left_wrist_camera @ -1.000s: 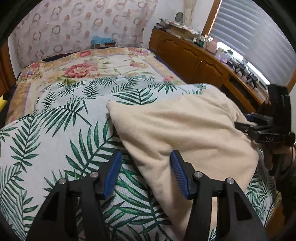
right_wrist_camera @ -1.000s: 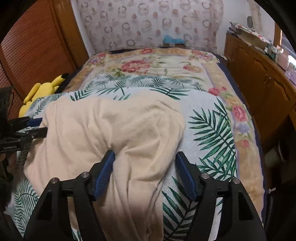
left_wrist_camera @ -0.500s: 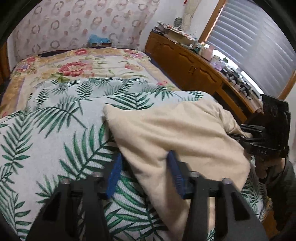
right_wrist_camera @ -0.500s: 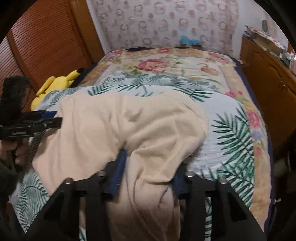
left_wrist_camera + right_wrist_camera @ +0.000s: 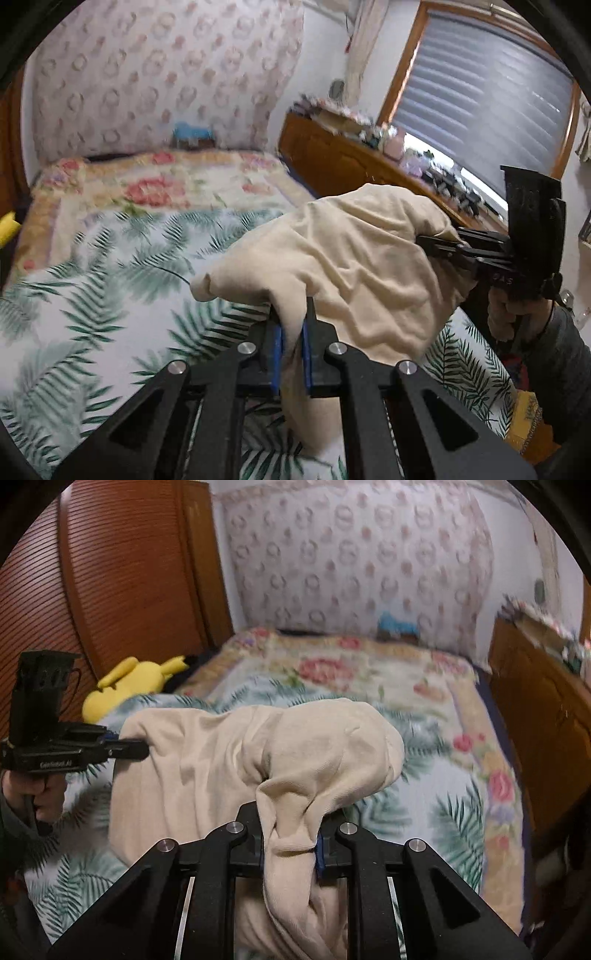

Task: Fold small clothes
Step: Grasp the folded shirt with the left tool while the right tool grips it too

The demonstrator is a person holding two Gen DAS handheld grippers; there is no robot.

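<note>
Cloth: we see one cream garment, bunched between both pairs of jaws, lifted off the bed.
Left gripper: clamped tight on it.
Right gripper: closing, pinching it.
Right view only: one yellow plush.
Left view only: one window.

The garment is one piece of soft cream cloth, plain, with no print. It is lifted off the bed and hangs between two pinched places at its near edge, so the middle part sags in loose folds. The far end bulges up in a rounded hump. A small corner sticks out at one side, and the lower cloth drops down, bunched and wrinkled.
</note>
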